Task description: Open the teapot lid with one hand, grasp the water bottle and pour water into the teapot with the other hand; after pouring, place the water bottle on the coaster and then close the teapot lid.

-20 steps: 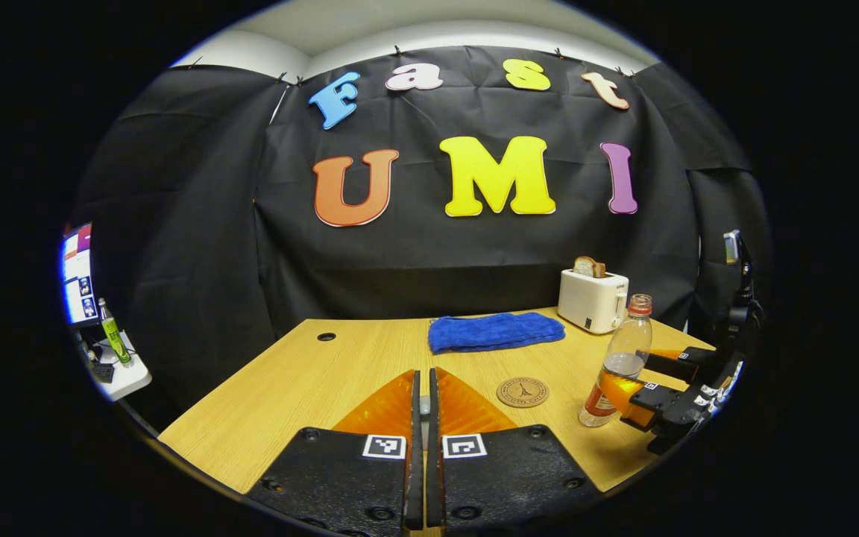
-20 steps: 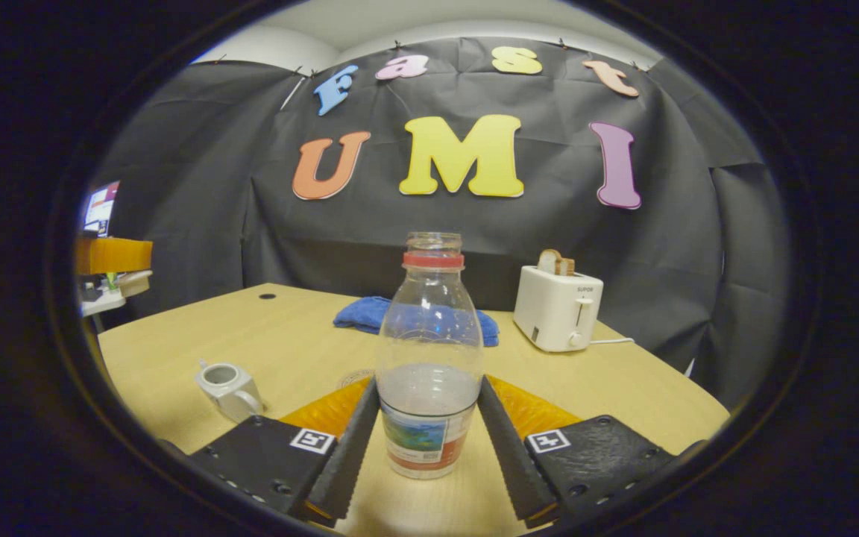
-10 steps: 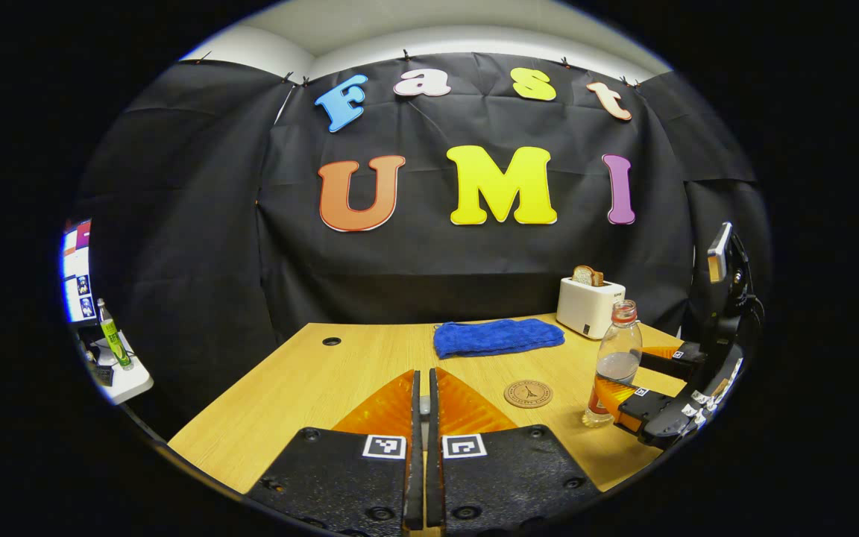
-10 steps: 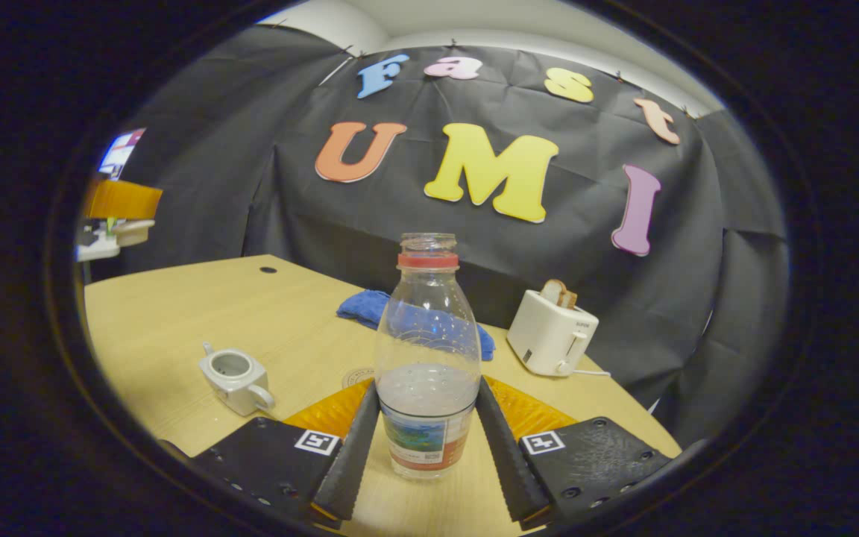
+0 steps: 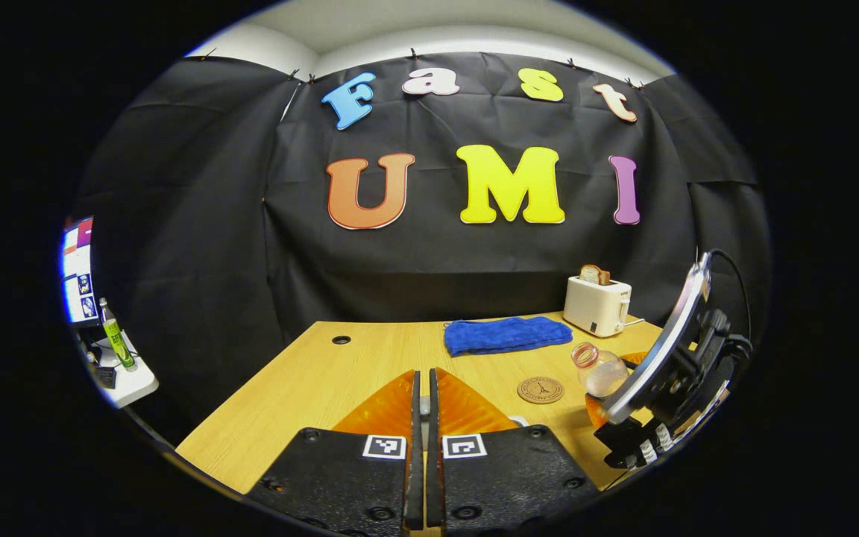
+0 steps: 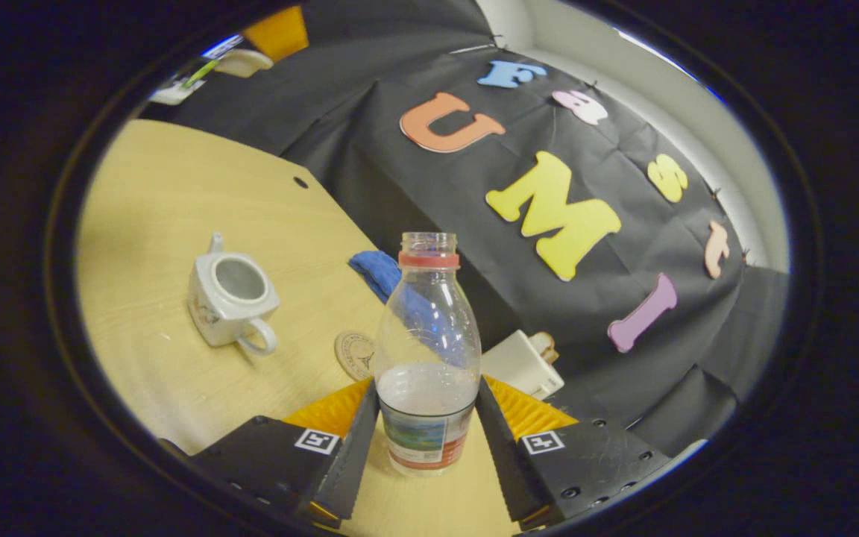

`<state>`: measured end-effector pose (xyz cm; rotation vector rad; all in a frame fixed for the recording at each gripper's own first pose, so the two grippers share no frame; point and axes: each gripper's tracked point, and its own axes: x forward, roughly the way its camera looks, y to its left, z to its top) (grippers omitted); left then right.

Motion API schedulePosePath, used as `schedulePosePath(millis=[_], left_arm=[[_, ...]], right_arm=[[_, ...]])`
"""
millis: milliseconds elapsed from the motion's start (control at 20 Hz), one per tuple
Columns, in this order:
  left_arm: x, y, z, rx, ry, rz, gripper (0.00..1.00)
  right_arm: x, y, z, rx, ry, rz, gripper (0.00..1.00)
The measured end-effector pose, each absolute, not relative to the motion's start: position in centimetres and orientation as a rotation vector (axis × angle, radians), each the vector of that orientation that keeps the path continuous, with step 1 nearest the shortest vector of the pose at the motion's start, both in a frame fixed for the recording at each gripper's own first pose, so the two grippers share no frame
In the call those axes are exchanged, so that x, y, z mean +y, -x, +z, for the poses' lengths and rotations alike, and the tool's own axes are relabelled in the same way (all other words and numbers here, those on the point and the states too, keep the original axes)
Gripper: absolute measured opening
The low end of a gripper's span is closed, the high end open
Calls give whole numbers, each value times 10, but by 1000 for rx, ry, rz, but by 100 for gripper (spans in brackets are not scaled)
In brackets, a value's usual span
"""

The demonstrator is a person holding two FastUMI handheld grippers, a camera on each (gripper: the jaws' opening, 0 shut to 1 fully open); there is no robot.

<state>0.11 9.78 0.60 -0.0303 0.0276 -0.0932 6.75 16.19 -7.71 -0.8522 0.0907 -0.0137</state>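
right gripper (image 6: pixel 427 418) clamped on tilted bottle (image 6: pixel 427 350) (cap off), left gripper (image 5: pixel 420 418) closed on something small, teapot (image 6: pixel 230 298) lidless on desk (image 6: pixel 146 224), coaster (image 5: pixel 540 390) bare

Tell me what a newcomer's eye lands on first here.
First, the water bottle, uncapped and partly full, clamped between the right gripper's fingers. Next, left of it on the wooden table, the pale teapot with its lid off. A round coaster lies near a blue cloth.

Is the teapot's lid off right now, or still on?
Off. In the right gripper view the teapot shows an open round mouth on top with no lid on it, standing on the table.
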Motion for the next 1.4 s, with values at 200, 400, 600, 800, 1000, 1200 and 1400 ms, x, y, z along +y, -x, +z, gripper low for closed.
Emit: schedulePosePath(millis=[200, 400, 600, 800, 1000, 1200, 1400], left_arm=[[113, 1, 8, 19, 55, -78, 4], [126, 2, 8, 19, 62, -55, 4], [126, 0, 5, 28, 65, -53, 4], [126, 0, 6, 24, 52, -50, 4], [124, 0, 7, 21, 49, -52, 4], [123, 0, 7, 20, 44, -57, 4], [123, 0, 10, 18, 42, -50, 4]], right_arm=[[168, -70, -83, 33, 1063, -41, 75], [174, -68, -89, 39, 1140, -23, 75], [181, -73, -89, 9, 1268, -21, 75], [187, -76, -85, -27, 1410, -24, 74], [198, -79, -86, -77, 1540, -30, 75], [201, -84, -81, -116, 1629, -45, 75], [204, -81, -69, -179, 1724, -83, 75]])
